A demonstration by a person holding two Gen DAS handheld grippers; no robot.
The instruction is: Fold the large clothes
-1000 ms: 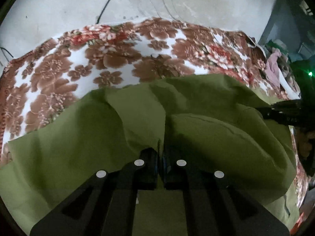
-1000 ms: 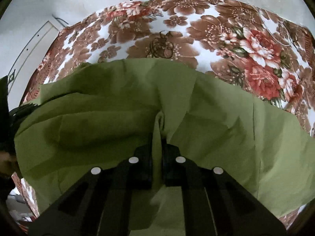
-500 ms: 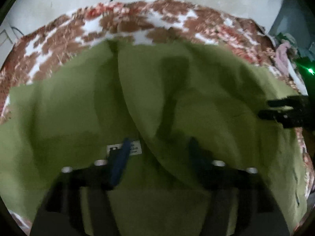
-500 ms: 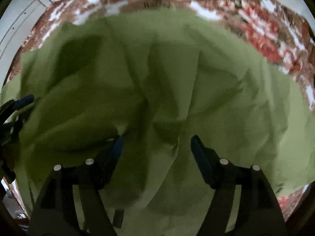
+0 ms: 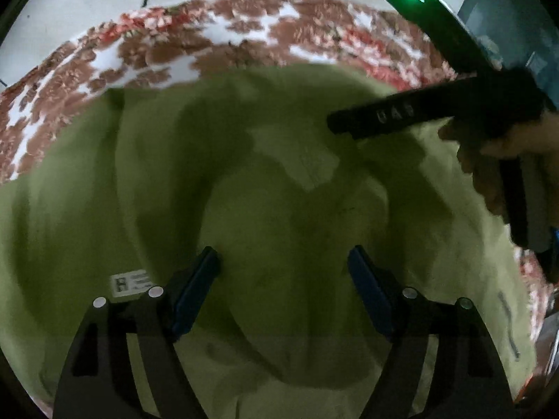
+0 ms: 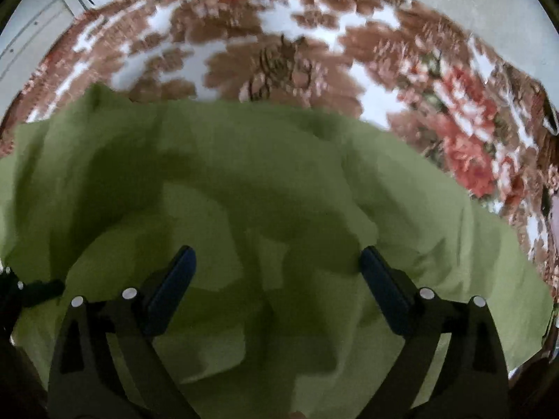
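Cloth (image 5: 279, 209), olive green and rumpled, lies loose on the flowered bed (image 6: 279, 52), both the left hand-held gripper (image 5: 283, 265) and right hand-held gripper (image 6: 277, 262) opening with nothing clamped; smoothing and further folds likely remain

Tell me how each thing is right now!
Green cloth: rumpled, lying loose on the flowery sheet, not gripped.
Flowery sheet: spread flat under the cloth.
Left hand-held gripper: jaws opening, pressing on nothing.
Right hand-held gripper: jaws opening, pressing on nothing.
White label: showing on the cloth.

Olive-green garment (image 5: 279, 209) on a brown-and-red floral (white-ground) bedsheet (image 6: 279, 52).
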